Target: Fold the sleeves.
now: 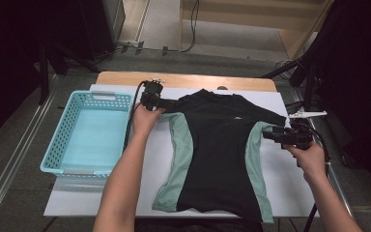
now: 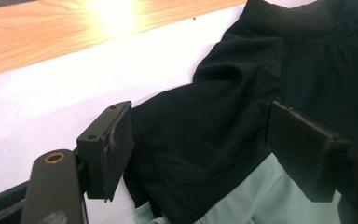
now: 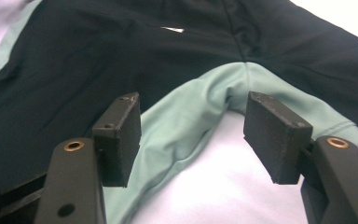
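Shirt [image 1: 217, 145] lies flat, front up, on the white sheet [image 1: 101, 193] covering the table, collar at the far edge. It's smooth black knit with mint side panels curving down each flank (sporty cut, tiny white logo on the chest). From the high view, the left gripper [image 1: 166, 103] sits at the left sleeve and the right gripper [image 1: 269, 135] just beside the right sleeve. A pale blue perforated plastic basket [image 1: 58, 145] stands left of the shirt.

Left gripper view: the left gripper [image 2: 200, 140] has its jaws apart, with the black sleeve fabric bunched between the matte, scuffed blocky pads, brushing the left one, not pinched. Wood table edge [image 2: 51, 32] beyond the sheet.

Right gripper view: the right gripper [image 3: 193, 135] is also spread wide, jaws straddling the mint underarm fold and bare sheet, pads not pressing on the cloth.
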The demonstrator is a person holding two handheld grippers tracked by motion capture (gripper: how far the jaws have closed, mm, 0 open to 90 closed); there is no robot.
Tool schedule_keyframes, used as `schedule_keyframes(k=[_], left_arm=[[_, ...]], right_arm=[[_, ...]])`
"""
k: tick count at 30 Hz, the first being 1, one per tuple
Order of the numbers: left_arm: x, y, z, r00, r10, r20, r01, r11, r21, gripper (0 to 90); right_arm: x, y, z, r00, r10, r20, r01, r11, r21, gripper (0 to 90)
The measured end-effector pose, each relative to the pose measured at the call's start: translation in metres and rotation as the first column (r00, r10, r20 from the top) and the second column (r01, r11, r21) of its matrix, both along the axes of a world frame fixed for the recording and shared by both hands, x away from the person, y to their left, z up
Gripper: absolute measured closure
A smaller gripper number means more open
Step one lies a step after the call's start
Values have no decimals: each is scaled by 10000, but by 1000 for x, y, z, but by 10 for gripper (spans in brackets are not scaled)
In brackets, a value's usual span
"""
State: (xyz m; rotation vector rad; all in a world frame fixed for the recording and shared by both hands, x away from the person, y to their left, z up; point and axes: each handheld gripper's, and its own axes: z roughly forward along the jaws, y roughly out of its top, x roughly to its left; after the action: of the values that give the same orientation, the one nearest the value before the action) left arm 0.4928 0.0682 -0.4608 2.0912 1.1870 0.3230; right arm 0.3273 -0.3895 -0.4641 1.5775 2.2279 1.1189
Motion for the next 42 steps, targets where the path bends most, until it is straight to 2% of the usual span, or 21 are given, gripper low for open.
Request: schedule_keyframes(k=[5,9,12,19,25,29,31,35,38,42], left_arm=[[3,-1,-5,10000,75,64,-74,10000,-13,248],[6,1,-11,9997,236,51,-237,9993,277,247],[9,3,-14,9992,399,57,-401,9988,289,247],[16,5,-25,9964,807,-246,-798,9962,347,262],[19,7,-34,9950,872,-494,-843,9947,584,269],[16,5,-37,9959,879,-194,-862,9935,746,294],[13,4,-37,9964,848,91,-853,9894,1172,384],[7,1,-38,9964,791,299,-823,9887,1253,496],[5,-2,-37,9966,812,164,-825,9906,1089,596],[5,-4,-36,9959,844,-334,-819,9942,701,791]], right_arm=[[1,8,-3,9997,237,-16,-237,9997,-67,351],[1,13,-4,9989,462,4,-462,9988,-181,350],[0,15,-4,9987,502,10,-502,9986,-178,350],[-6,22,-3,9975,709,20,-709,9974,-153,350],[-14,24,-1,9974,721,17,-721,9974,-92,350],[-26,25,0,9969,787,15,-786,9968,-158,350],[-31,24,1,9968,793,46,-793,9968,-16,350],[-40,24,5,9970,769,76,-769,9970,37,351],[-46,24,6,9964,841,116,-842,9964,45,354],[-47,24,5,9960,894,78,-895,9960,63,362]])
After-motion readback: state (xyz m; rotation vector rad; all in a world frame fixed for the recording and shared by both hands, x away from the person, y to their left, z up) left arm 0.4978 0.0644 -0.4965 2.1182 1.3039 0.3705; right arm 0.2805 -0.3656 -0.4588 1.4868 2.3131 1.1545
